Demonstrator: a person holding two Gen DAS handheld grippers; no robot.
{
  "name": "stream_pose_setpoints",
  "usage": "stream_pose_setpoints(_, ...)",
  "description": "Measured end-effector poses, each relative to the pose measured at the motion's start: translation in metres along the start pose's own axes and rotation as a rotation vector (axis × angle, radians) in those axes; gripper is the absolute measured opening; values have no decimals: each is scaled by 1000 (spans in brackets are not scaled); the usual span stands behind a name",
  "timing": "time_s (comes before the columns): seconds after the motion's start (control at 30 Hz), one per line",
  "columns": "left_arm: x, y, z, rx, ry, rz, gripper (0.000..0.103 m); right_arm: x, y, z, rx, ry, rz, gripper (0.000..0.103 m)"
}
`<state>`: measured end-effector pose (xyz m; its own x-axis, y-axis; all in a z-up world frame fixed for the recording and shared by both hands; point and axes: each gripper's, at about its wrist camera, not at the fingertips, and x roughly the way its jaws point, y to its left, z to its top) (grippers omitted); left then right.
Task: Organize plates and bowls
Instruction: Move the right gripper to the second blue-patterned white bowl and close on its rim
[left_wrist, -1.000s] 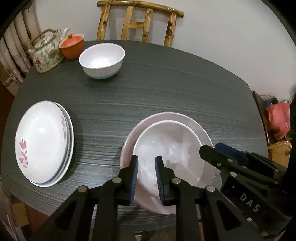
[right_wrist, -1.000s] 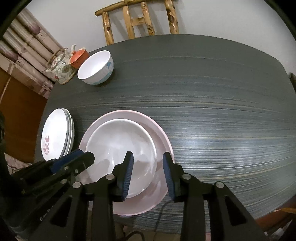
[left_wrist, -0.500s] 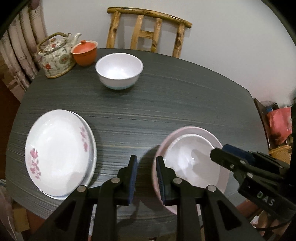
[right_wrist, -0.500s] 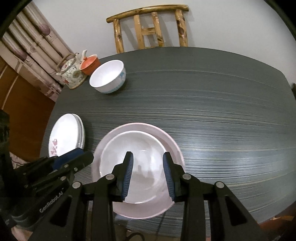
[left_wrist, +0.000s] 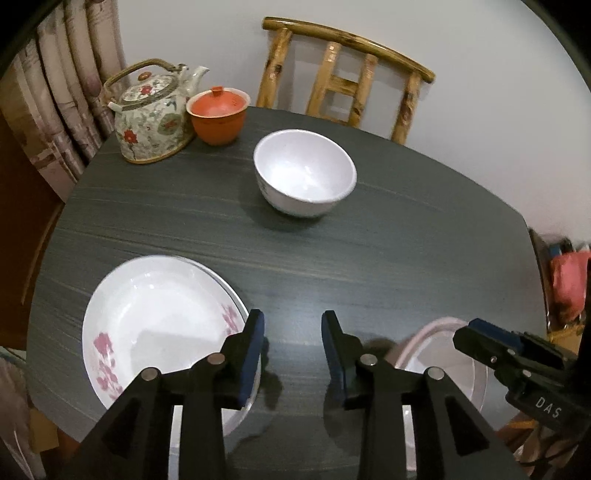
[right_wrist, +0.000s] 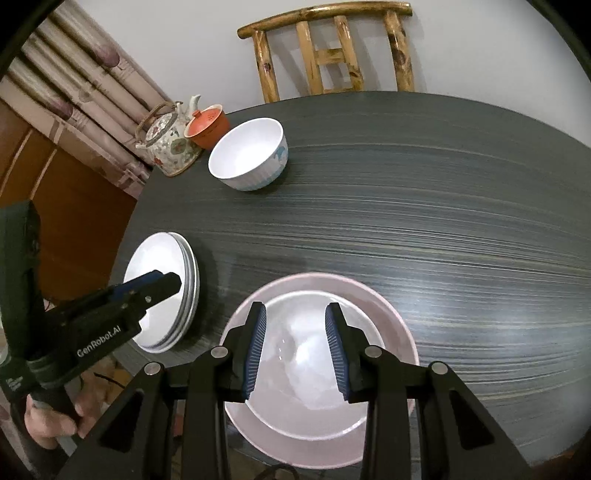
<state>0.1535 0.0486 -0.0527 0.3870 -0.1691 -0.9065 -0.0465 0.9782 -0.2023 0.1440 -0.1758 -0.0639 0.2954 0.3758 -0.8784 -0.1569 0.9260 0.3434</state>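
A stack of white plates with pink flowers (left_wrist: 155, 325) lies at the table's near left; it also shows in the right wrist view (right_wrist: 162, 280). A white bowl (left_wrist: 304, 171) stands at the far middle, also in the right wrist view (right_wrist: 249, 153). A shallow white bowl (right_wrist: 310, 347) sits in a pink plate (right_wrist: 388, 314) at the near edge. My left gripper (left_wrist: 291, 350) is open and empty above bare table between the plate stack and the pink plate (left_wrist: 421, 332). My right gripper (right_wrist: 295, 347) is open and empty above the shallow bowl.
A flowered teapot (left_wrist: 151, 110) and an orange lidded cup (left_wrist: 218, 114) stand at the far left of the dark round table (left_wrist: 406, 240). A bamboo chair (left_wrist: 343, 77) stands behind it. Curtains hang at the left.
My left gripper moved left off the shallow bowl and pink plate and opened wider. My right gripper drew back a little, still open over the bowl.
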Motion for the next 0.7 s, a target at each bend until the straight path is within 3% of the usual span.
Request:
stream_pose_setpoints(0.33, 19, 35, 54, -95, 3, -15, 33, 21, 13, 43, 12, -4, 25, 33)
stream_pose_setpoints(0.7, 56, 48, 100, -157, 24, -39, 33, 54, 21, 104, 4, 9, 41, 33)
